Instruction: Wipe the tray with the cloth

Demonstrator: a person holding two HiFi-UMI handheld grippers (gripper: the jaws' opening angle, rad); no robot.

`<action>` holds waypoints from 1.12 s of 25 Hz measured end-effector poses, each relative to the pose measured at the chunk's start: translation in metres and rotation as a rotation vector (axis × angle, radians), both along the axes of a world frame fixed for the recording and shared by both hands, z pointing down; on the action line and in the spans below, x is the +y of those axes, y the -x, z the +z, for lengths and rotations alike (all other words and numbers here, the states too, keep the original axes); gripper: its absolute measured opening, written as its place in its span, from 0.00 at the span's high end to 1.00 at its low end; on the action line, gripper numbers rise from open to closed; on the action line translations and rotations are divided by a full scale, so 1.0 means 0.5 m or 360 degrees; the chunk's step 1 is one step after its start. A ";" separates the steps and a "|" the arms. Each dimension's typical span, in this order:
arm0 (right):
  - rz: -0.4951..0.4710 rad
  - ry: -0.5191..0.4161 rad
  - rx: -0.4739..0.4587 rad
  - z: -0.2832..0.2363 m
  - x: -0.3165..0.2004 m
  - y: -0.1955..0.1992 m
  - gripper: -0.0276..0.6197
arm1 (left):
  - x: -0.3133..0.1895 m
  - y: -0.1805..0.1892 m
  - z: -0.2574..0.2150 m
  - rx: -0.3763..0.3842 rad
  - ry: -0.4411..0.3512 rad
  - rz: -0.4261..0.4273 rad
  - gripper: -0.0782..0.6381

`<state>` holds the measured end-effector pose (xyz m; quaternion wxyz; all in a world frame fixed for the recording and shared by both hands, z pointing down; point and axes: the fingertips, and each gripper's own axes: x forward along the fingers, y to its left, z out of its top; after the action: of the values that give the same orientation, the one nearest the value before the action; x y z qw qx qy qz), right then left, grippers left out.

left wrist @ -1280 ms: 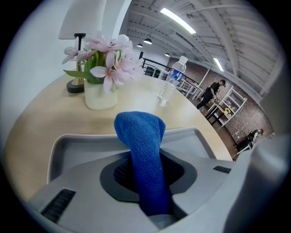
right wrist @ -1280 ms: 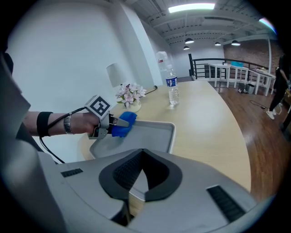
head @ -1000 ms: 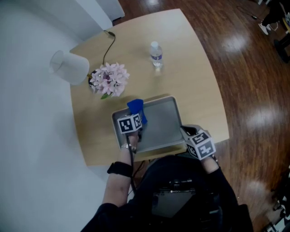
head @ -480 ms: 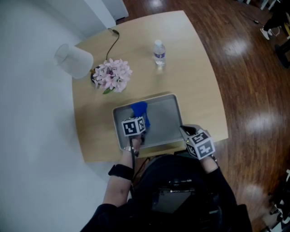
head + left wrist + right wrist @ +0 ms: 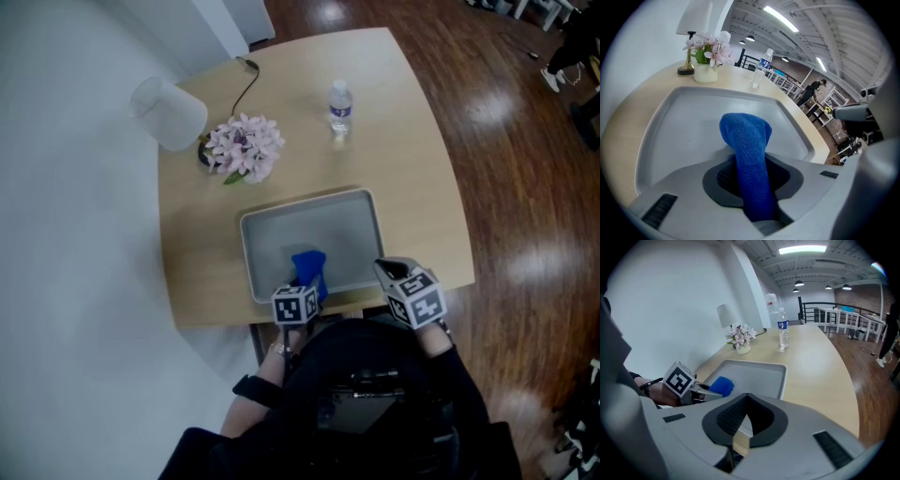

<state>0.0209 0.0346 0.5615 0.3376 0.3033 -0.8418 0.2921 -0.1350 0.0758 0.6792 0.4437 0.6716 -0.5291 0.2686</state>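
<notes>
A grey metal tray (image 5: pixel 323 225) lies on the round wooden table, close to its near edge. My left gripper (image 5: pixel 307 284) is over the tray's near rim, shut on a blue cloth (image 5: pixel 308 264). The cloth (image 5: pixel 746 140) sticks out between the pads and its folded end rests on the tray floor (image 5: pixel 679 126). My right gripper (image 5: pixel 383 273) sits at the tray's near right corner, its jaws closed on a thin strip that looks like the tray's rim (image 5: pixel 740 439). From the right gripper view, the cloth (image 5: pixel 722 386) and tray (image 5: pixel 757 373) lie ahead to the left.
A vase of pink flowers (image 5: pixel 245 147), a white lamp (image 5: pixel 170 112) with its cable (image 5: pixel 247 82) and a water bottle (image 5: pixel 340 106) stand at the table's far side. The table edge (image 5: pixel 422 286) runs just past the tray; wooden floor lies to the right.
My left gripper has dragged the blue cloth from the tray's far left corner toward its near edge. The right gripper has stayed at the near right corner.
</notes>
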 end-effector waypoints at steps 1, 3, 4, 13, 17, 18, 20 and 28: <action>-0.0005 -0.0004 0.0001 0.000 0.002 0.002 0.95 | 0.005 -0.002 -0.001 -0.0004 -0.0007 0.0015 0.73; -0.0009 -0.0009 0.0003 0.000 0.005 0.003 0.95 | 0.008 -0.002 -0.002 -0.0008 -0.0011 0.0030 0.73; -0.0008 -0.0011 0.0004 0.000 0.005 0.003 0.95 | 0.009 -0.003 -0.002 -0.0004 -0.0008 0.0031 0.73; 0.0017 -0.0016 -0.0011 -0.001 -0.019 -0.009 0.95 | -0.081 -0.007 -0.022 0.0052 -0.0046 0.0006 0.73; 0.0025 -0.0005 -0.0016 0.003 -0.039 -0.020 0.95 | -0.212 0.011 -0.039 0.0006 -0.0110 0.0008 0.73; 0.0024 -0.0001 -0.0017 0.004 -0.043 -0.022 0.95 | -0.245 0.016 -0.041 -0.0001 -0.0121 -0.0004 0.73; 0.0020 0.0008 -0.0018 0.007 -0.051 -0.028 0.95 | -0.306 0.025 -0.045 -0.0005 -0.0145 -0.0038 0.73; 0.0053 0.0070 -0.0012 0.028 -0.070 -0.056 0.95 | -0.373 0.003 -0.002 -0.0026 -0.0109 -0.0067 0.73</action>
<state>0.0487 -0.0006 0.5755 0.3360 0.3086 -0.8314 0.3173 -0.1363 -0.1107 0.6782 0.4216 0.6729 -0.5556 0.2465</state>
